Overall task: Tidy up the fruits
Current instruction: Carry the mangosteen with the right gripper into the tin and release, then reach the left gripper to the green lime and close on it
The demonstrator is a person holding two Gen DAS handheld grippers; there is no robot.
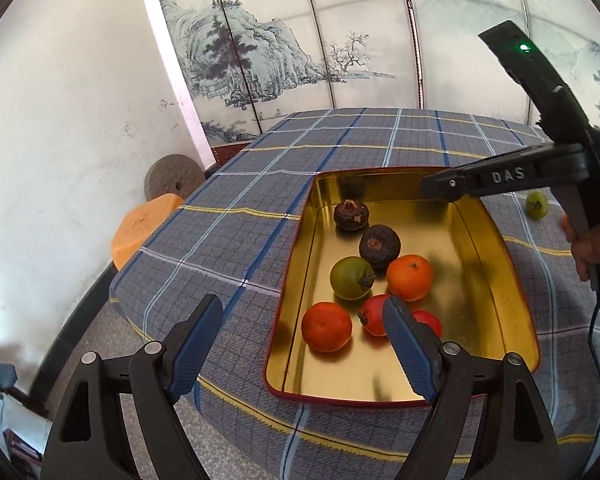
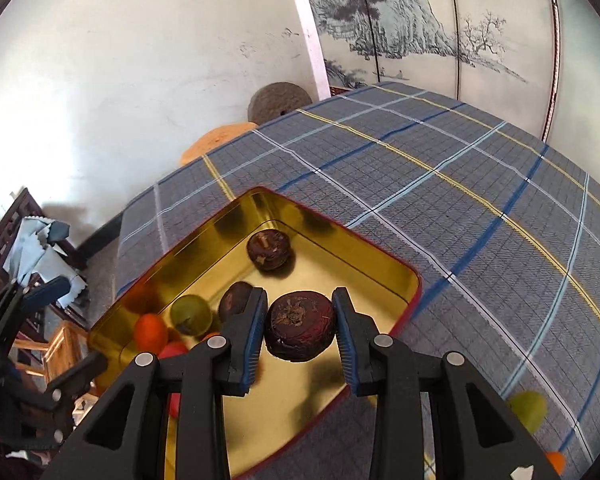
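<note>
Gold tin point(image 1: 496, 240) with red rim; blue-grey plaid tablecloth point(image 1: 236, 248), yellow and white stripes; dark brown fruit point(image 2: 301, 327); orange tangerine point(image 1: 410, 277); green fruit point(image 1: 351, 278).

I see a table in plaid cloth point(image 1: 260, 184), gold tin point(image 1: 496, 240) on it, green fruit point(image 1: 537, 204) beside, orange fruit point(image 2: 556, 461) at the edge.

The left gripper point(image 1: 302, 334) has black plastic arms with round silver screws and bumpy blue pads. The right gripper point(image 2: 300, 322) looks the same. At 3 o'clock: white "DAS" letters, a black cable, bare skin.
</note>
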